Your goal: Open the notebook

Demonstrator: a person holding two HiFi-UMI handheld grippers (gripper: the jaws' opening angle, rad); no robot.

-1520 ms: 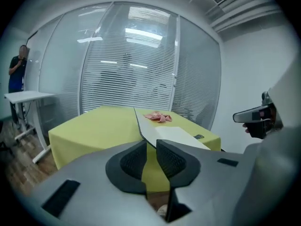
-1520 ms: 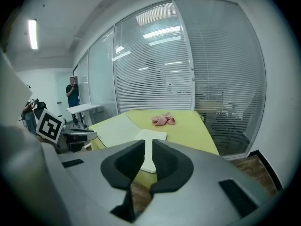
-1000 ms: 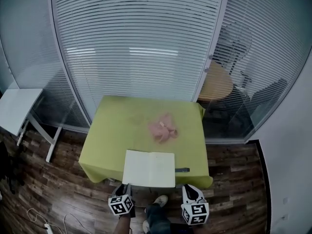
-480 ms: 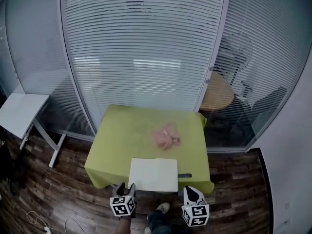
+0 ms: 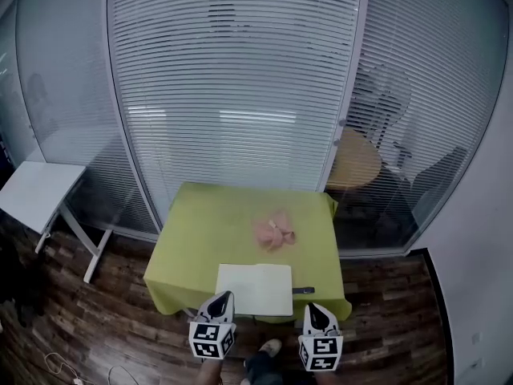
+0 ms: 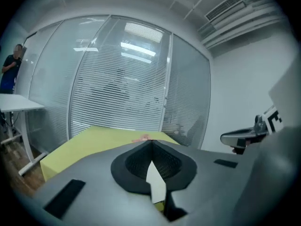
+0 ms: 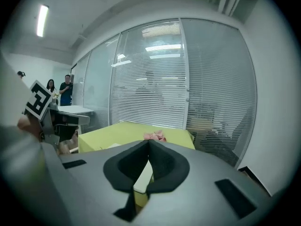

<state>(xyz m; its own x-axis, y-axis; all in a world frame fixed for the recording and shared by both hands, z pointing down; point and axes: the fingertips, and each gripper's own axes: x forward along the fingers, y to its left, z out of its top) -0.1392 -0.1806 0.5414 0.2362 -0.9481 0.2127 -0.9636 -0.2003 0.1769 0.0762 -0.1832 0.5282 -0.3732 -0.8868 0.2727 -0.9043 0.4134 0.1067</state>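
Observation:
The notebook (image 5: 254, 289) lies open, white pages up, at the near edge of the yellow-green table (image 5: 200, 231). Just right of it lies a dark pen (image 5: 303, 290). My left gripper (image 5: 222, 298) hangs in front of the notebook's near left corner, shut with nothing in it. My right gripper (image 5: 311, 310) hovers off the table's near right edge, jaws also together and empty. In the left gripper view a strip of white page (image 6: 155, 180) shows behind the shut jaws. The right gripper view shows the page (image 7: 143, 175) the same way.
A crumpled pink thing (image 5: 274, 231) sits mid-table, beyond the notebook. A white side table (image 5: 36, 191) stands to the left on the wood floor. A glass wall with blinds rises behind the table, with a round wooden table (image 5: 353, 159) beyond it. Bystanders (image 7: 66, 91) stand far left.
Both grippers have risen, the left one more, and it now points up at the notebook's near edge. The table looks smaller and farther. The notebook has stayed open and still.

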